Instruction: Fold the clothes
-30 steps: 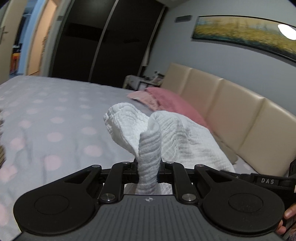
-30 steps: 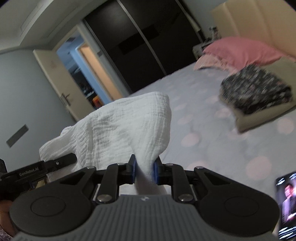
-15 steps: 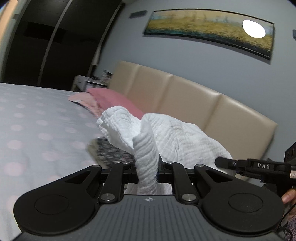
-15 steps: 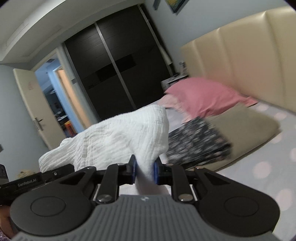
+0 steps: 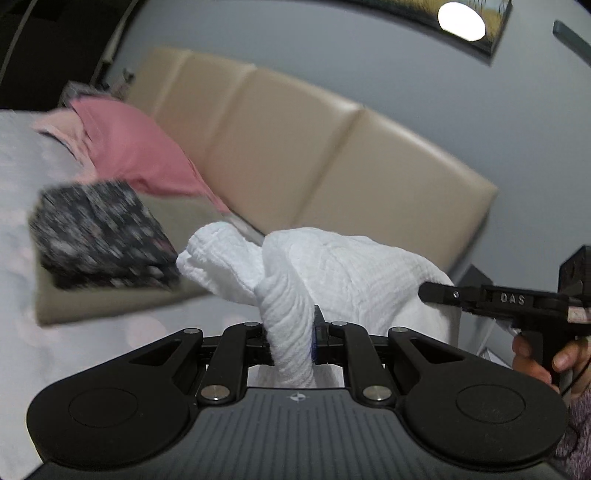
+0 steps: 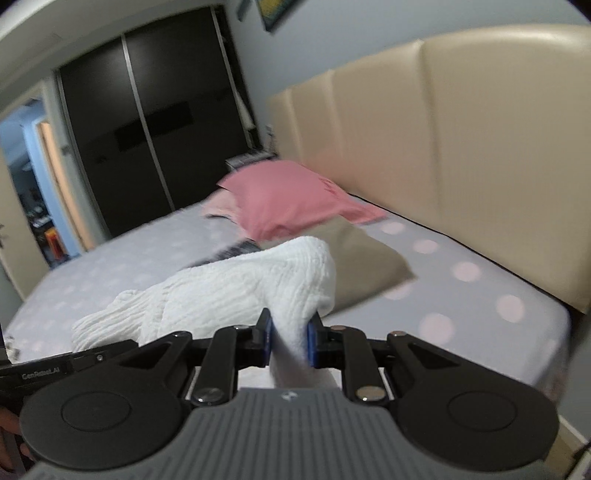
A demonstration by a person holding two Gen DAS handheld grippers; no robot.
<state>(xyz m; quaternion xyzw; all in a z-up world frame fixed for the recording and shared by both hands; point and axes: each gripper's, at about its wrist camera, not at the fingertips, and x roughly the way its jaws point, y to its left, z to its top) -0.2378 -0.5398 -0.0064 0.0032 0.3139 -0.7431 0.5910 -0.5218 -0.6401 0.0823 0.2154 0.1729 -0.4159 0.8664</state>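
Two grippers share one white crinkled garment [image 5: 343, 273], held up off the bed between them.

From the left wrist camera, the left gripper [image 5: 293, 336] has its jaws clamped on a bunched, twisted fold of the white cloth, which rises between the fingers and spreads to the right and upward. Right of it, the other gripper's black body [image 5: 517, 306] shows, with a hand [image 5: 543, 358] around its handle. Beyond the cloth, a dark speckled folded garment [image 5: 99, 236] lies on top of an olive-tan pillow [image 5: 110, 299], blurred. A pink pillow [image 5: 136, 151] lies farther back against the beige padded headboard [image 5: 314, 147]. The bedsheet [image 5: 22, 177] is pale grey with faint pink dots. A ceiling light's reflection glares on a framed picture [image 5: 495, 26] on the grey wall.

From the right wrist camera, the right gripper [image 6: 290, 339] pinches another part of the same white cloth between its blue-padded fingers [image 6: 266, 339]; the fabric drapes leftward toward the left gripper's black body [image 6: 66, 365] at the lower left edge. Behind the cloth sit the olive-tan pillow [image 6: 369, 262] and the pink pillow [image 6: 288, 203] on the dotted bedsheet [image 6: 461, 295]. The headboard [image 6: 461, 147] fills the right side. A dark sliding wardrobe [image 6: 147, 122] stands across the room, with an open doorway [image 6: 40, 177] to its left.
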